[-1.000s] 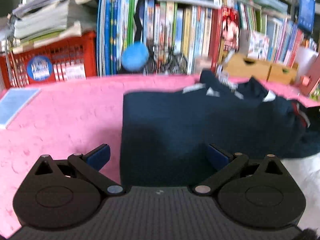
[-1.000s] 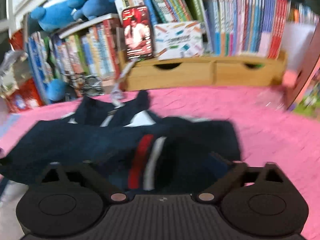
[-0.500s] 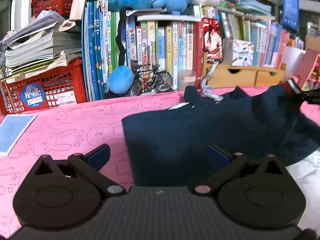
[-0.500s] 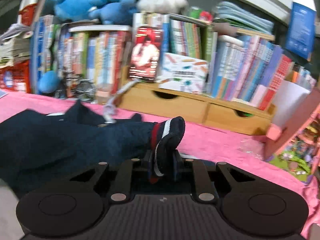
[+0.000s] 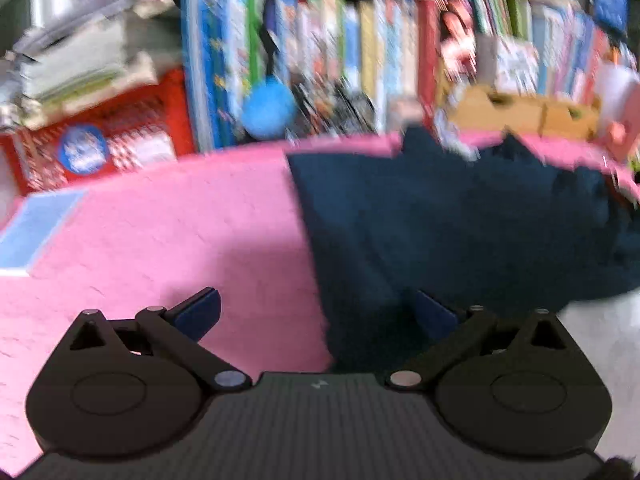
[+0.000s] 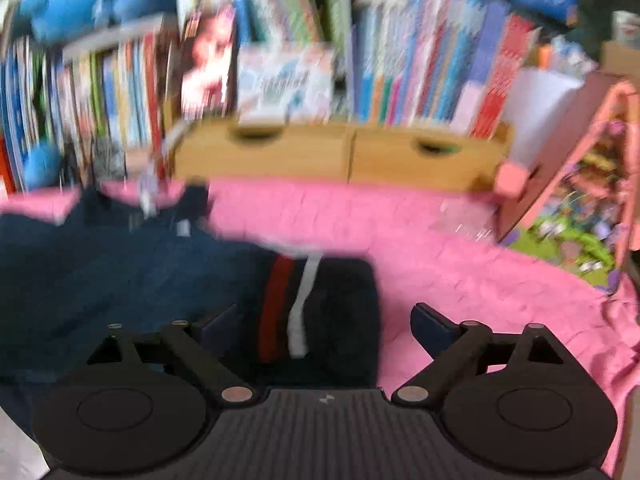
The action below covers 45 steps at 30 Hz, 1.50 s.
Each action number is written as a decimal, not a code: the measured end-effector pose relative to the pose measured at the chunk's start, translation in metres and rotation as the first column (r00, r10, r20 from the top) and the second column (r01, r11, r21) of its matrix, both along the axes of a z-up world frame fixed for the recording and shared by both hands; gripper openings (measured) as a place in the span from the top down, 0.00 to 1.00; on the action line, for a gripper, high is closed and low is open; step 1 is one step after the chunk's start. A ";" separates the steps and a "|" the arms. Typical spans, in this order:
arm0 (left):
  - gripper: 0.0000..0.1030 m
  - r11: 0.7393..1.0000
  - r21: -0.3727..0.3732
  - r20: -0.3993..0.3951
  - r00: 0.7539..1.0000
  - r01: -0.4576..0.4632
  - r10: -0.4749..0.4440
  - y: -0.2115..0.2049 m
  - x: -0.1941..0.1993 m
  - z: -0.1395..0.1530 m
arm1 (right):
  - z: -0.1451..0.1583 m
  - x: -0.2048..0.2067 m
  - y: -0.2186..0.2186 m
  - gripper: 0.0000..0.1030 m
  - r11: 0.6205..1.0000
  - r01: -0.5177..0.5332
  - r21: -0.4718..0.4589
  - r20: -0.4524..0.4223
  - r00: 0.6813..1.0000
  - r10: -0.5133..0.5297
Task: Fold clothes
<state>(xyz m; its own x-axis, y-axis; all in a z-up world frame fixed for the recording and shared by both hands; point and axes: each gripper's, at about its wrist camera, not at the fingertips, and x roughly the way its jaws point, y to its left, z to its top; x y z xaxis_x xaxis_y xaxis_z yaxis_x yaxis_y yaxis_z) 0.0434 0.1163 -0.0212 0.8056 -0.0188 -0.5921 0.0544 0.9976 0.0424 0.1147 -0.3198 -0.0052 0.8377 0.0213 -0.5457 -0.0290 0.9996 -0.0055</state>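
Navy garment [image 5: 460, 232] lies spread on pink desk [image 5: 160, 240]; its striped cuff [image 6: 296, 308] rests flat between right gripper [image 6: 324, 328] fingers, just reopened, not pressing it. Left gripper [image 5: 316, 314] fingers wide apart over garment edge.

A: Where is the right hand-held gripper [image 6: 322, 322]?
B: Over the navy garment's [image 6: 120, 276] striped cuff [image 6: 296, 312], jaws just spread wide, pads clear of it.
A: Underneath?
B: A pink cover [image 6: 460, 256].
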 end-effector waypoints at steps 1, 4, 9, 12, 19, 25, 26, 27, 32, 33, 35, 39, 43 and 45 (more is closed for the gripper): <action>0.00 1.000 -0.008 0.025 1.000 -0.011 0.011 0.000 -0.001 0.008 | 0.006 -0.005 -0.004 0.09 0.999 0.004 0.038 0.025 1.000 -0.005; 0.00 0.999 -0.023 0.063 0.997 0.041 -0.039 -0.015 -0.003 0.020 | 0.013 -0.003 -0.001 0.09 0.990 -0.038 0.134 0.029 0.999 0.034; 0.00 0.955 0.247 -0.025 0.986 0.167 -0.166 -0.054 -0.003 -0.015 | -0.007 0.010 0.034 0.09 0.989 -0.103 0.102 -0.026 0.994 0.106; 0.00 0.968 0.229 -0.027 0.995 0.100 -0.097 -0.022 0.000 -0.036 | -0.020 0.010 0.046 0.09 0.985 -0.135 0.105 -0.065 0.988 0.142; 0.00 0.988 0.078 -0.077 0.987 -0.133 0.138 0.051 0.001 -0.035 | -0.036 0.007 0.069 0.07 0.977 -0.202 0.071 -0.096 0.973 0.208; 0.00 0.978 0.107 -0.023 0.983 -0.178 0.182 0.060 -0.013 -0.016 | -0.042 0.008 0.079 0.00 0.977 -0.207 0.050 -0.093 0.973 0.211; 0.00 0.986 0.064 -0.008 0.988 -0.153 0.154 0.060 -0.017 -0.011 | -0.043 0.008 0.078 0.00 0.977 -0.205 0.056 -0.091 0.974 0.209; 0.00 0.992 0.032 0.013 0.992 -0.122 0.122 0.054 -0.018 -0.006 | -0.043 0.008 0.077 0.00 0.977 -0.203 0.061 -0.090 0.974 0.208; 0.00 0.999 0.027 0.062 0.997 0.036 -0.038 0.002 0.006 0.005 | -0.021 -0.002 0.058 0.00 0.975 -0.174 0.136 0.036 0.985 0.171; 0.00 0.997 0.034 0.067 0.995 0.065 -0.067 -0.009 0.013 0.005 | -0.016 -0.002 0.059 0.00 0.976 -0.174 0.134 0.050 0.984 0.169; 0.00 0.994 0.052 0.063 0.993 0.101 -0.104 -0.032 0.031 0.001 | -0.009 -0.001 0.063 0.00 0.976 -0.181 0.119 0.063 0.983 0.175; 0.00 0.985 0.101 0.022 0.990 0.140 -0.143 -0.064 0.061 -0.016 | 0.000 0.005 0.077 0.02 0.974 -0.214 0.077 0.072 0.975 0.208; 0.00 0.987 0.095 -0.033 0.991 0.133 -0.131 -0.063 0.069 -0.041 | -0.024 0.020 0.108 0.07 0.957 -0.284 0.065 -0.020 0.958 0.286; 0.00 0.992 0.016 -0.035 0.992 0.124 -0.124 -0.050 0.069 -0.048 | -0.038 0.027 0.116 0.07 0.958 -0.283 0.048 -0.060 0.956 0.286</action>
<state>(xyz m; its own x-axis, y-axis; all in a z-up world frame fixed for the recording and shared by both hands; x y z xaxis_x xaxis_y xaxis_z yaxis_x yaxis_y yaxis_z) 0.1120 0.0665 -0.0694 0.7772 -0.1063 -0.6201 0.1795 0.9821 0.0566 0.1415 -0.2033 -0.0432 0.7565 0.2752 -0.5933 -0.3111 0.9494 0.0438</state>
